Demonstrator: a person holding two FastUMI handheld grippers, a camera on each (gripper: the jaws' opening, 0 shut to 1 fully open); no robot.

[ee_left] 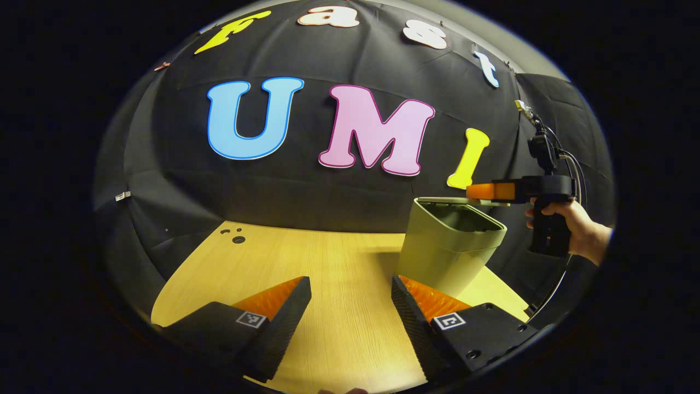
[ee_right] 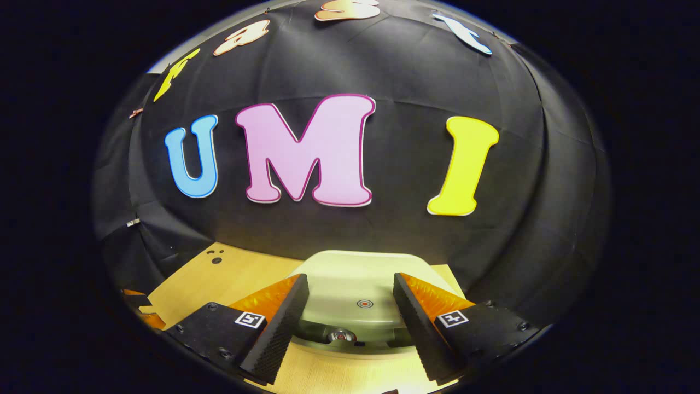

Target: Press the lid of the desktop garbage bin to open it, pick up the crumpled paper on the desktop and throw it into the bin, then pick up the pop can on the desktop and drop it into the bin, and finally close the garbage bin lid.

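- In the right gripper view, the right gripper [ee_right: 348,314] has its fingers set wide apart with nothing between them. They hang just above the near edge of the garbage bin [ee_right: 350,284], and no contact with it can be made out.
- Just below and beyond those fingers, the bin's lid [ee_right: 355,273] is tipped up at the near edge, leaving a dark gap. In that gap sits a round metal top, which looks like the pop can [ee_right: 340,335] already inside.
- In the left gripper view, the left gripper [ee_left: 350,306] hovers over bare counter [ee_left: 339,257], its fingers apart and empty.
- Farther off in that view stands the bin [ee_left: 443,251] with its mouth open. The right gripper [ee_left: 484,191] is held level at the rim by a hand [ee_left: 574,230].
- No crumpled paper lies on the visible counter, so the paper and can steps are probably done.
- What seems left is pressing the lid shut, judging by the right gripper's position over it.
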